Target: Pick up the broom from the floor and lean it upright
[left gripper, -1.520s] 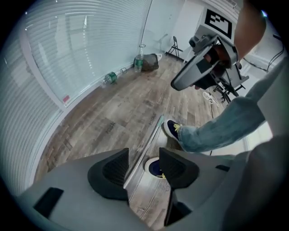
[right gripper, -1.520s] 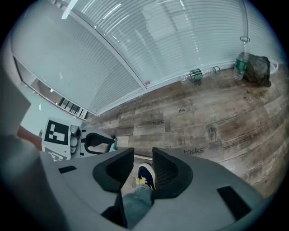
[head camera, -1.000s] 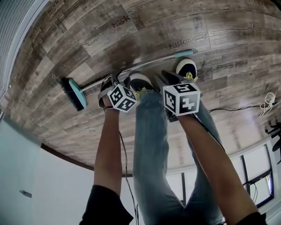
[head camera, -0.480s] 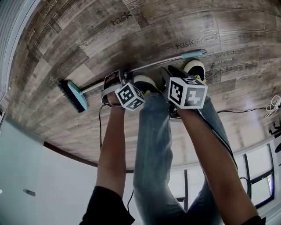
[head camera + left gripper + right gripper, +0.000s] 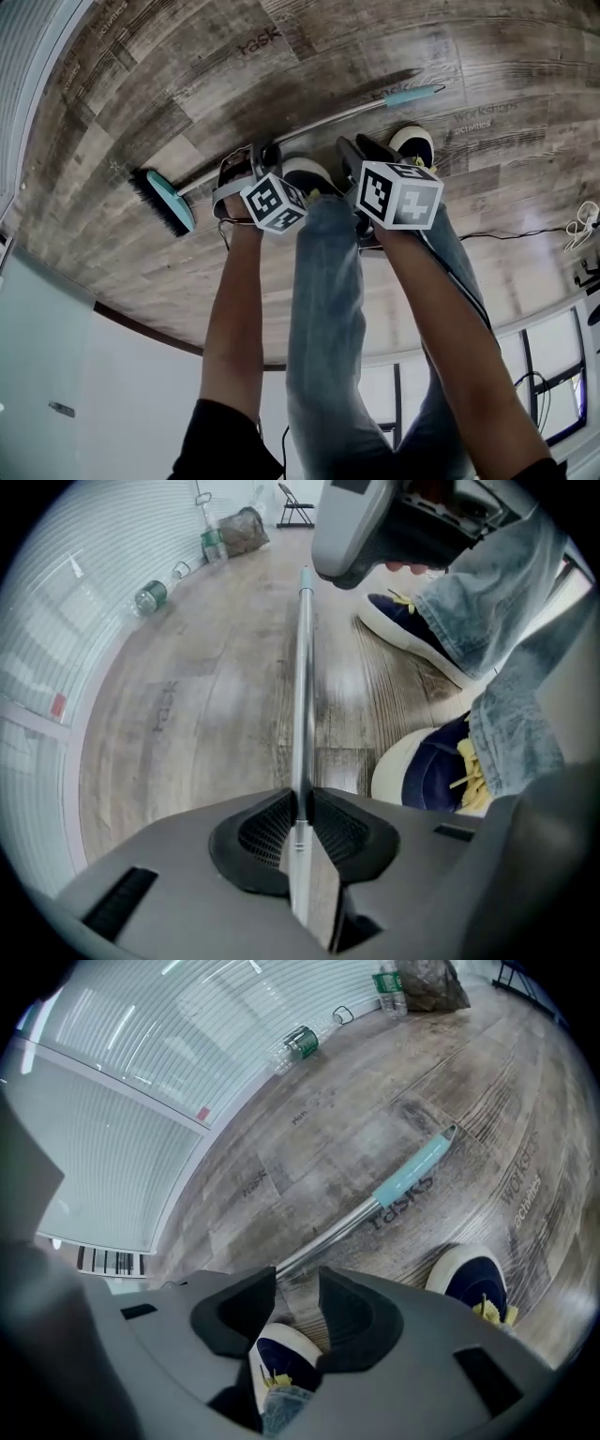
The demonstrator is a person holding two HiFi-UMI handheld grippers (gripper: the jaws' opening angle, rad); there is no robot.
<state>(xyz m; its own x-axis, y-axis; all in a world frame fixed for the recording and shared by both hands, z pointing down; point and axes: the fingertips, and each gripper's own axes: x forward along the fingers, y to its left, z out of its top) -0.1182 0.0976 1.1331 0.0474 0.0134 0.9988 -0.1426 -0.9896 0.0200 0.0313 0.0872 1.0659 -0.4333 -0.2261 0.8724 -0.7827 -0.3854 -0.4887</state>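
Note:
The broom lies on the wood floor, with its teal brush head [image 5: 170, 202] at the left and its metal handle [image 5: 342, 116] running right to a teal grip [image 5: 411, 95]. My left gripper [image 5: 253, 161] points straight down over the handle near the brush end. Its jaws have just been closing, and the pads now press on the handle [image 5: 302, 667] from both sides. My right gripper [image 5: 353, 152] hangs open above the floor, its jaws having just widened, with nothing held. In the right gripper view the handle [image 5: 330, 1234] passes just beyond the open jaws [image 5: 298, 1307].
The person's two dark shoes [image 5: 305, 174] [image 5: 412, 142] stand right beside the handle. Bottles [image 5: 150, 596] and a bag [image 5: 242, 529] lie along the white shuttered wall, with a folding chair [image 5: 296, 501] behind. A cable [image 5: 511, 231] runs across the floor at the right.
The left gripper's jaws have closed round the handle. Both grippers sank toward the floor. The broom has shifted slightly, its grip end swinging toward the top of the head view.

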